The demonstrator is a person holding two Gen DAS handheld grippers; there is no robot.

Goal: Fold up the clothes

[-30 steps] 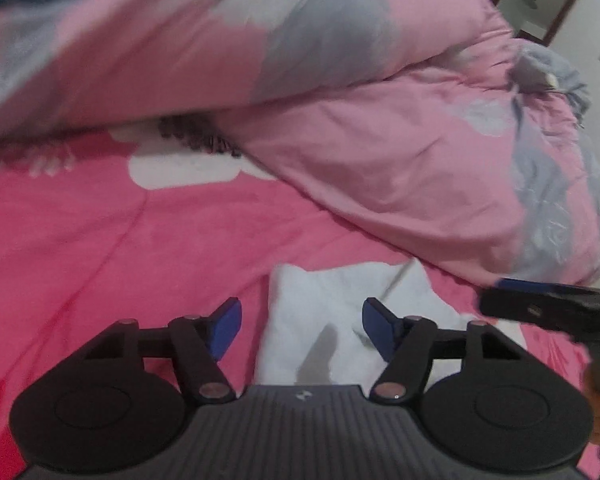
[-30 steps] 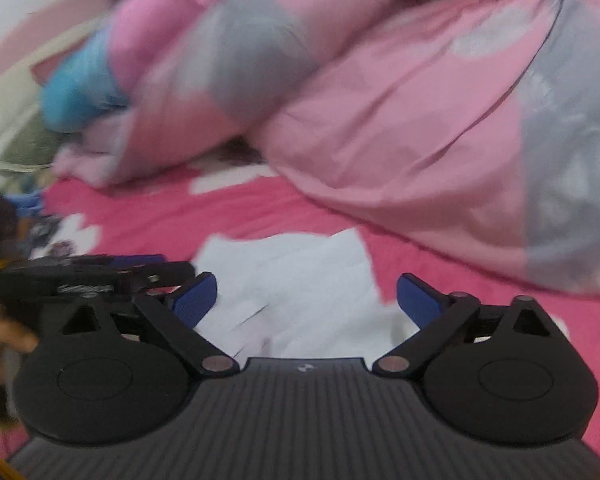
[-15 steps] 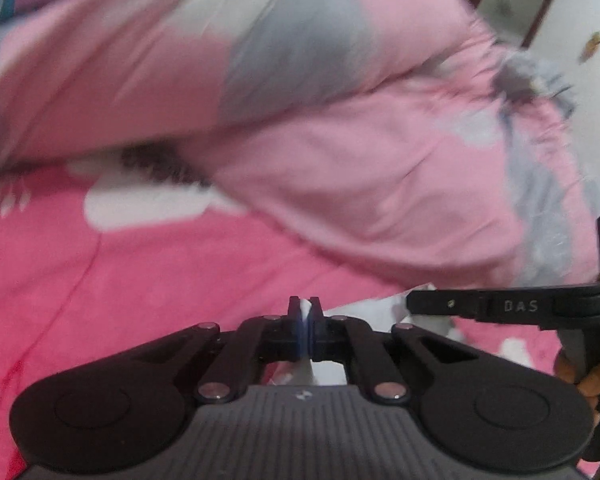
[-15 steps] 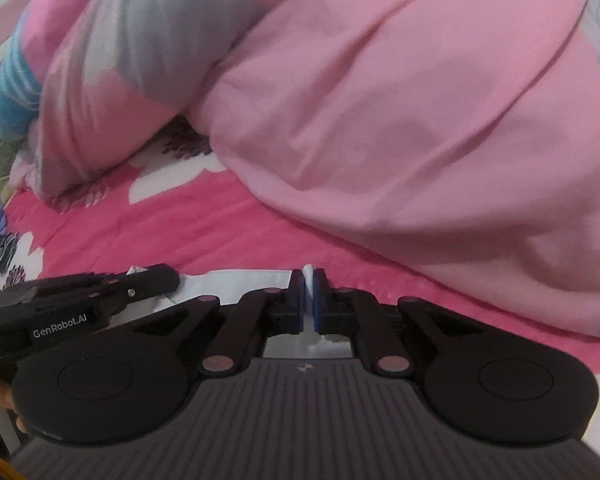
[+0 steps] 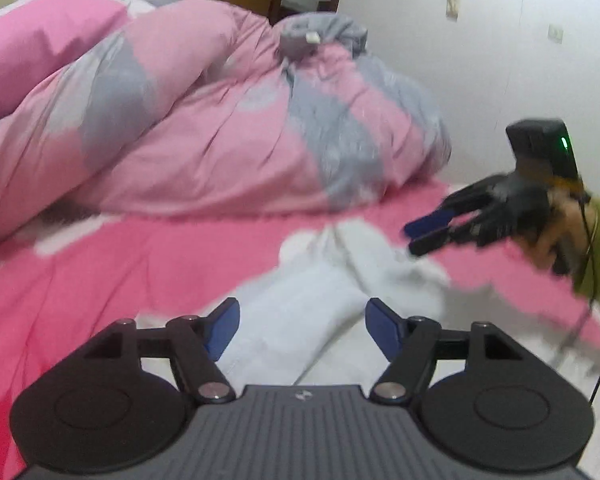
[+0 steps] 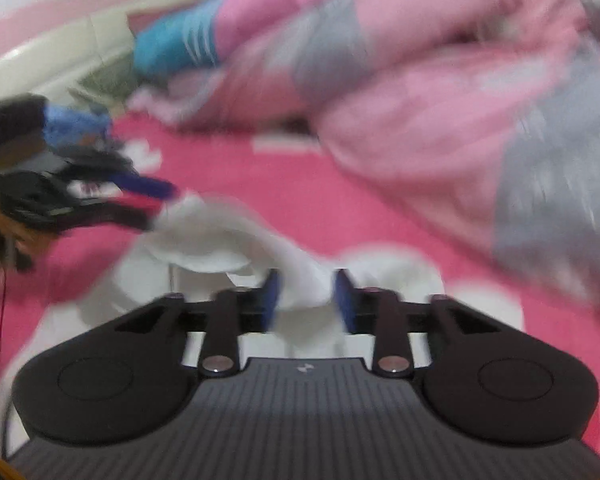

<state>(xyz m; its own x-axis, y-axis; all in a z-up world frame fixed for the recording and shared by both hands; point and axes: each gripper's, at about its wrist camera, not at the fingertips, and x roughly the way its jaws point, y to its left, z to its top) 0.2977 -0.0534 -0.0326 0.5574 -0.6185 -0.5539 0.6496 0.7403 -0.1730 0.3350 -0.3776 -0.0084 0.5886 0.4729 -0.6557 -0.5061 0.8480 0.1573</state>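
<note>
White garment (image 5: pixel 300 320) lies crumpled on the pink bed sheet (image 5: pixel 120 264), below the quilt (image 5: pixel 220 132). Left view: left gripper (image 5: pixel 302 326) jaws opening, cloth between them, pads clear. Right view: right gripper (image 6: pixel 306 300) jaws opening, a fold between, contact too blurred to call. Advice: let both edges drop fully, then flatten before the next fold.

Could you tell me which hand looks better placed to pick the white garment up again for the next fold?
Probably the right. The right tool is opening with a bunched ridge of the white garment between its pads. The left tool, also opening, only has flat cloth lying beyond its tips.
</note>
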